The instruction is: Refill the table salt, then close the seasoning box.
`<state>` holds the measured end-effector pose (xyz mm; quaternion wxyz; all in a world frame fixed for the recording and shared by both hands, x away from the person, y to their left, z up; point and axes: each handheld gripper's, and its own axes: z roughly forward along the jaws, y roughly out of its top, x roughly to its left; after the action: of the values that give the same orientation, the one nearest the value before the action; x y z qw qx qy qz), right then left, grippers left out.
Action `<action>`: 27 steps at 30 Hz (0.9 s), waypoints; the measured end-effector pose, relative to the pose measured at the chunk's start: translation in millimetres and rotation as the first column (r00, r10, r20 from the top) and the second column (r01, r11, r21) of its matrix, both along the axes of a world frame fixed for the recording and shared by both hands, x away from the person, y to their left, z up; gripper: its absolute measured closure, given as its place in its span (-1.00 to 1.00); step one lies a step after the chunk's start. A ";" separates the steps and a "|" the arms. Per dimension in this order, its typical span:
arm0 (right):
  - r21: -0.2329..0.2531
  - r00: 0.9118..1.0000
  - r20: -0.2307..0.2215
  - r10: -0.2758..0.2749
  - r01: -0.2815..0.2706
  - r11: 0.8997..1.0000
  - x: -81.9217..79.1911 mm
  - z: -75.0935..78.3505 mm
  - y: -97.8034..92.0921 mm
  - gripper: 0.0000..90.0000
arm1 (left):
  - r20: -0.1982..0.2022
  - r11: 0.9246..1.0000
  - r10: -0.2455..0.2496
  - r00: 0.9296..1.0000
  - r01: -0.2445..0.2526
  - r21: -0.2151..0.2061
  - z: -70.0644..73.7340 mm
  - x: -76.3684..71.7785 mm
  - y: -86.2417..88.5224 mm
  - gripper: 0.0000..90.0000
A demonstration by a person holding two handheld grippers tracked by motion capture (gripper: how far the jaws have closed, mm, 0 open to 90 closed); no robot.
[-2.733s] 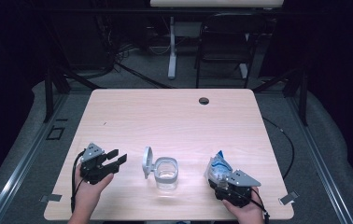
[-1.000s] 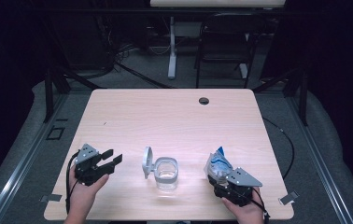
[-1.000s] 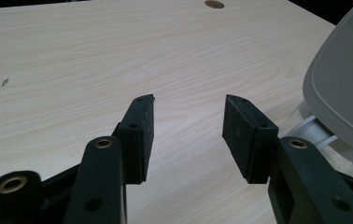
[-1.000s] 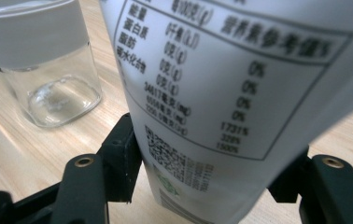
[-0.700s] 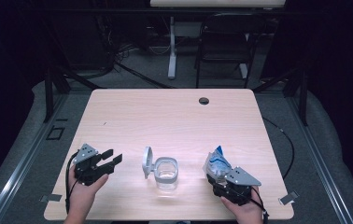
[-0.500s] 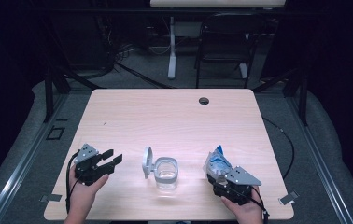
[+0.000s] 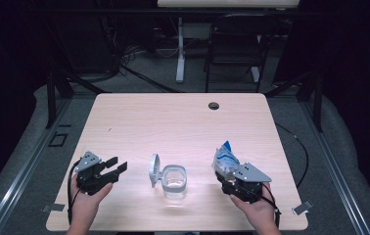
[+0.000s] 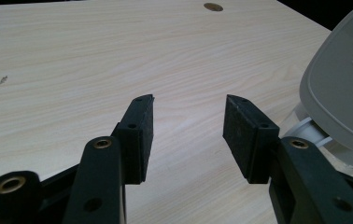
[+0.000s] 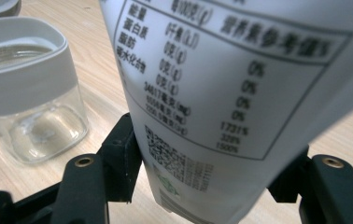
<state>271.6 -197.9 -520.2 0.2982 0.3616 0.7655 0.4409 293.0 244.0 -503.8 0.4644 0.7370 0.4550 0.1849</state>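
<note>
In the high view the left claw (image 7: 116,169) rests spread on the table (image 7: 183,122), well left of the clear jar (image 7: 174,182) with its grey lid (image 7: 153,170) flipped open; the right claw (image 7: 227,177) pinches a white-and-blue packet (image 7: 225,159) just right of the jar. In the left gripper view the jaws stand apart over bare wood, the lid (image 8: 342,88) at the right edge. In the right gripper view the jaws clamp the printed packet (image 9: 221,93); the jar (image 9: 30,93) stands at left.
</note>
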 end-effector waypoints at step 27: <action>-0.130 0.999 0.028 0.028 -0.024 0.991 25.6 21.6 17.0 -0.13 | -0.014 1.000 -0.006 1.000 0.006 -0.003 -4.9 3.7 0.5 0.18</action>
<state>297.2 -181.0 -498.6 0.3266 0.3250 0.7925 0.3996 296.8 244.5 -508.7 0.4628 0.7388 0.4564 0.1779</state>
